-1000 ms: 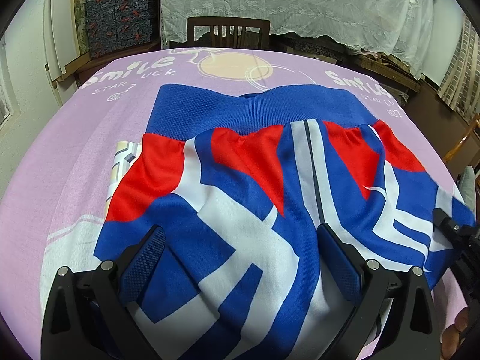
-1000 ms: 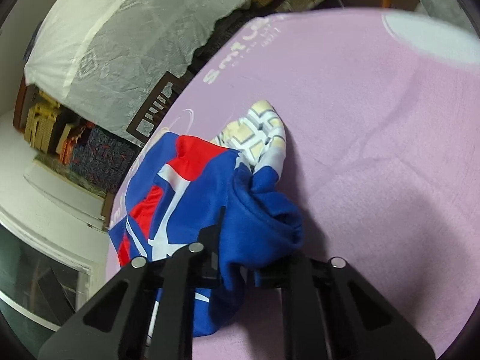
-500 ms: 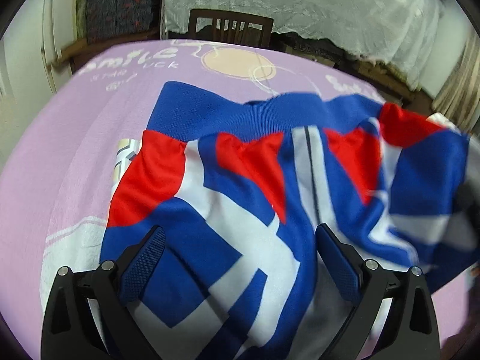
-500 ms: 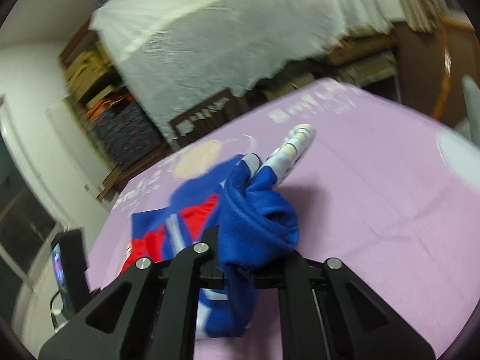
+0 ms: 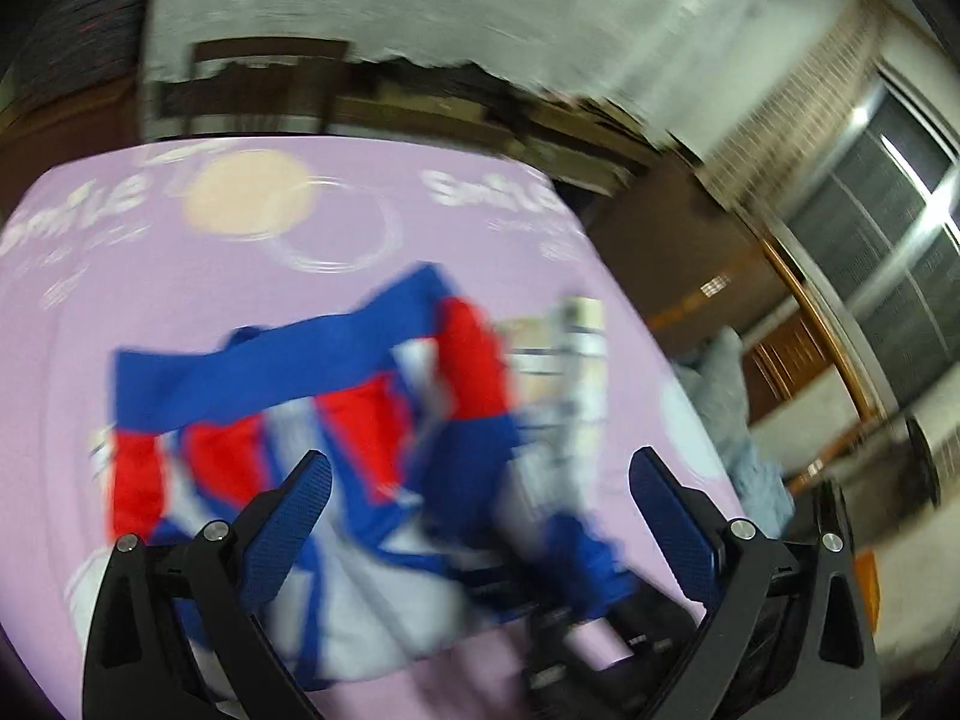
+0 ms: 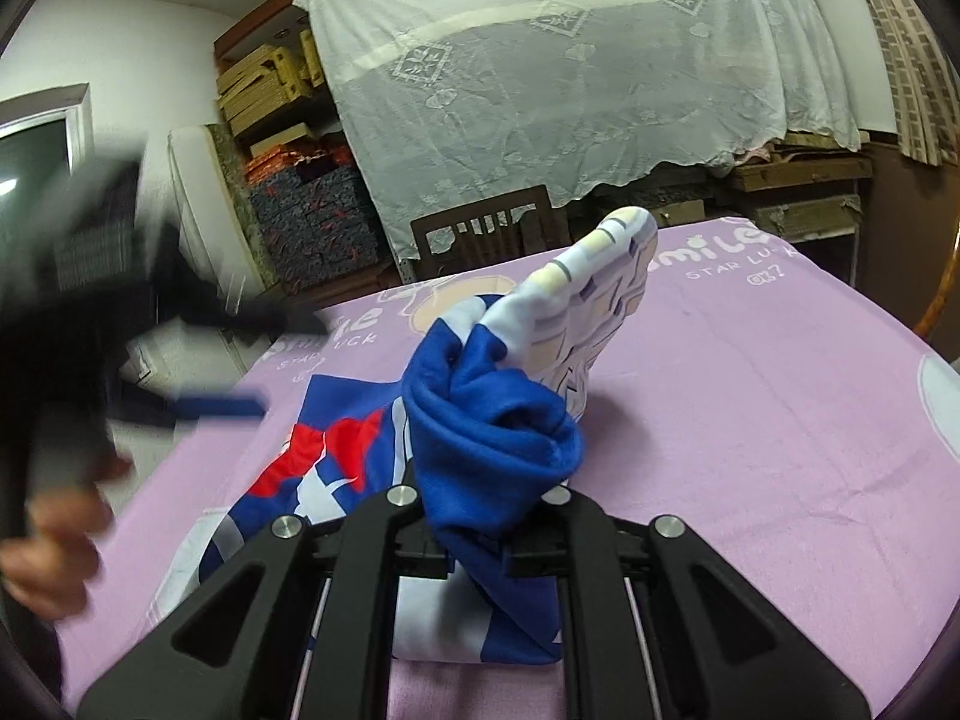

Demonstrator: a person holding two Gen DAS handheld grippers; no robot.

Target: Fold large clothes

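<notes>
- Bunching up from the purple tablecloth (image 6: 750, 420), the jacket (image 6: 498, 420) rises in a thick blue knot of soft, knitted-looking fabric, with its red, white and blue panels spread flat on the cloth behind and to the left.
- The right gripper (image 6: 480, 516) is closed tight on that blue bunch; its black fingers meet around the fabric, which spills over them on both sides.
- A pale lining with a beige and grey block pattern (image 6: 600, 276) stands up from the bunch and points away from the camera toward the far edge of the table, so the lifted part runs lengthwise from the gripper outward.
- The left gripper (image 5: 480, 492) is spread wide, its ribbed blue pads (image 5: 300, 516) well apart and holding nothing; it hangs above the jacket's near part.
- In the left wrist view the garment is smeared by motion, so its exact lie is hard to read, though a broad blue band (image 5: 270, 372) seems to run across its far side.
- Beyond the table stand a dark wooden chair (image 6: 480, 228) and a white lace cover (image 6: 570, 72) draped over stacked goods.
</notes>
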